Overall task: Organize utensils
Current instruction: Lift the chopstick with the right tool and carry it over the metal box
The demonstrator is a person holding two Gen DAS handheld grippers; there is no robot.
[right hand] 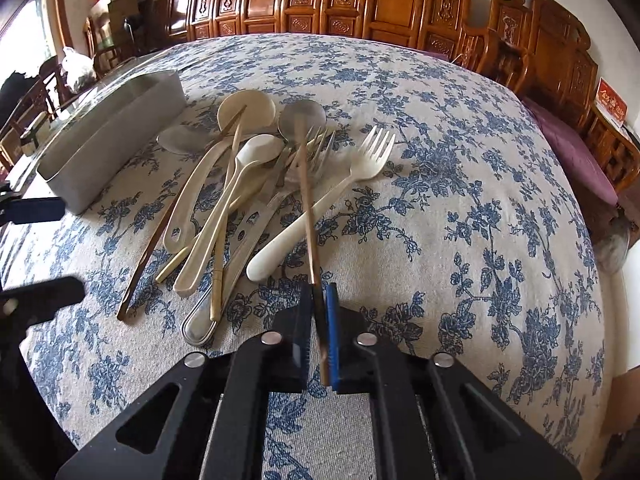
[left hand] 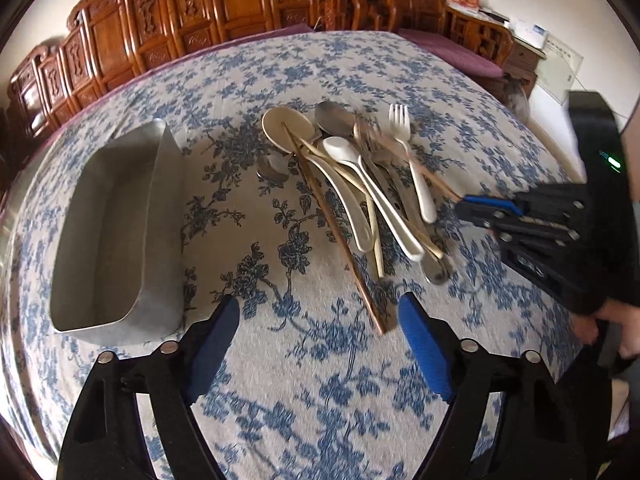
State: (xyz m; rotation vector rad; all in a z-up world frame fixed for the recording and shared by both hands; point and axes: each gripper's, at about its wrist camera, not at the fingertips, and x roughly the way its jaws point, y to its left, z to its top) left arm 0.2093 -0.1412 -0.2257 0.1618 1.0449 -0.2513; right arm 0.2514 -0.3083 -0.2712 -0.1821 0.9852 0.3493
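Your right gripper (right hand: 319, 292) pinches a brown chopstick (right hand: 307, 196) — lift it clear, then carry it to the metal tin (right hand: 108, 136); your left gripper (left hand: 318, 320) waits spread.

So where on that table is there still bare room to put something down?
Bare cloth lies between the metal tray and the pile of utensils, in front of the left gripper, and right of the white fork. The pile itself is crowded; the right gripper grips a chopstick there.
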